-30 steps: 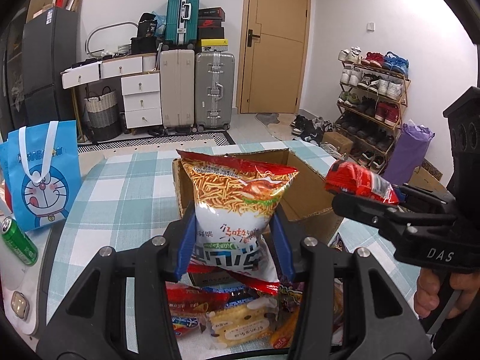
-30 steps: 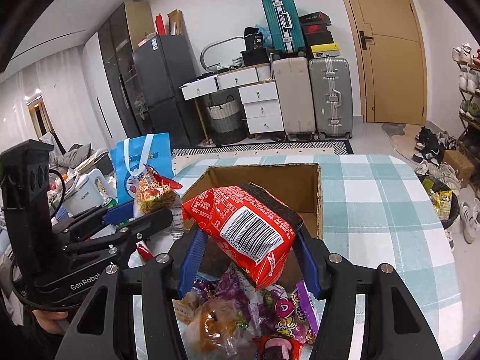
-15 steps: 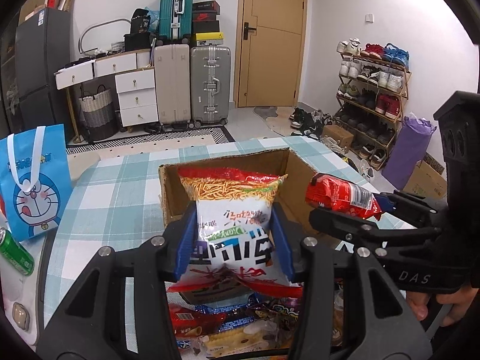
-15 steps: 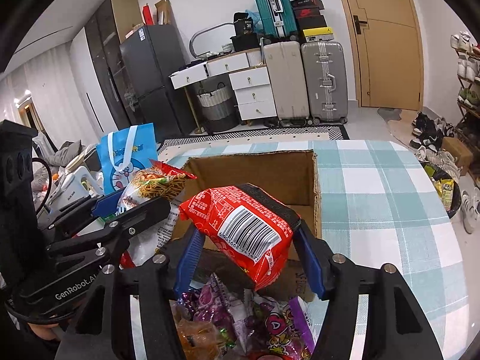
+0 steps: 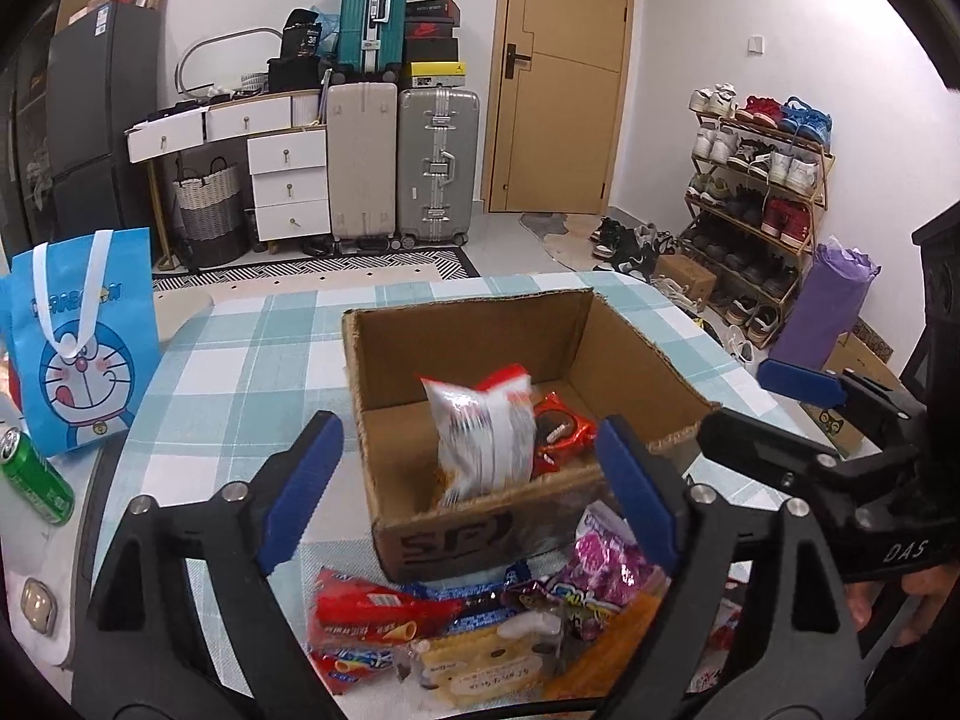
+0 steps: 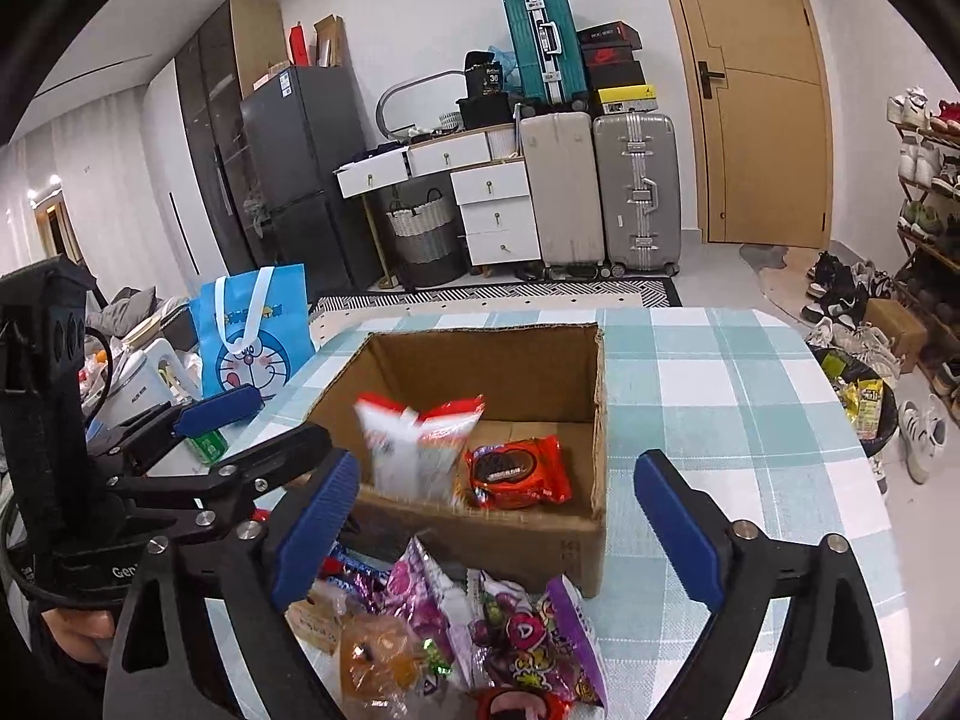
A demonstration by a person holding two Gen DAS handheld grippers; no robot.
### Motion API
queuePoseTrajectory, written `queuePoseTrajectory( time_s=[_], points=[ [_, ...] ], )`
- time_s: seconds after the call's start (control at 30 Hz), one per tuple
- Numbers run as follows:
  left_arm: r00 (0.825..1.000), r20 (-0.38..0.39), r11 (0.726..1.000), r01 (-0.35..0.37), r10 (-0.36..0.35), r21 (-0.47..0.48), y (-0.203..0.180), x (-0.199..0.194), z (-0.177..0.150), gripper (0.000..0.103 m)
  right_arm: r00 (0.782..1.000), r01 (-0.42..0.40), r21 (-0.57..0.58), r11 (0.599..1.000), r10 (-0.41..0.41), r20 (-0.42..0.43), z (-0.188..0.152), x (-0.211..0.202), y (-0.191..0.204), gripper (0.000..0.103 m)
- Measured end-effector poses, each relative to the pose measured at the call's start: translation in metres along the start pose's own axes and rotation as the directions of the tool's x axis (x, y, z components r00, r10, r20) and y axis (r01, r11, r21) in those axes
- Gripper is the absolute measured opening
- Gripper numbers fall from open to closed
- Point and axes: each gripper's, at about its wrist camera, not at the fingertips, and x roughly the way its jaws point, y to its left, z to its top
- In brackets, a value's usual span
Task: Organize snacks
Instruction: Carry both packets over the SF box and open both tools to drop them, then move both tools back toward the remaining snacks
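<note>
Box [image 5: 630, 354]: sitting open on the checked table [image 5: 228, 360], already taking snacks.
Pile [image 5: 480, 618]: still waiting in front of the box, plenty left to sort.
White bag [image 5: 486, 432]: dropping, blurred, into the box.
Red pack [image 6: 516, 471]: lying on the box floor.
Left gripper [image 5: 462, 483]: jaws just opening wide, gripping nothing.
Right gripper [image 6: 498, 525]: jaws just opening wide, likewise holding nothing.

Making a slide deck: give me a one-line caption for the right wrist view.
Open right tongs above a brown cardboard box holding a red biscuit packet and a blurred white-and-red snack bag.
</note>
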Motion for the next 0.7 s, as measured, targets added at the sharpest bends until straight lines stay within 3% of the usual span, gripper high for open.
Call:
queuePoseTrajectory(
  time_s=[0.07, 0.7],
  points=[
    [1.0, 0.005, 1.0, -0.011, 0.011, -0.005, 0.003, -0.006, -0.004, 0.103, 1.0, 0.005, 0.002, 1.0, -0.005, 0.008, -0.003, -0.005, 0.001, 0.102],
    [0.998, 0.0, 0.998, -0.06, 0.06, -0.011, 0.032, -0.072, -0.067, 0.103, 1.0, 0.031, 0.005, 1.0, -0.031, -0.005, -0.046, -0.05, 0.005, 0.102]
  ],
)
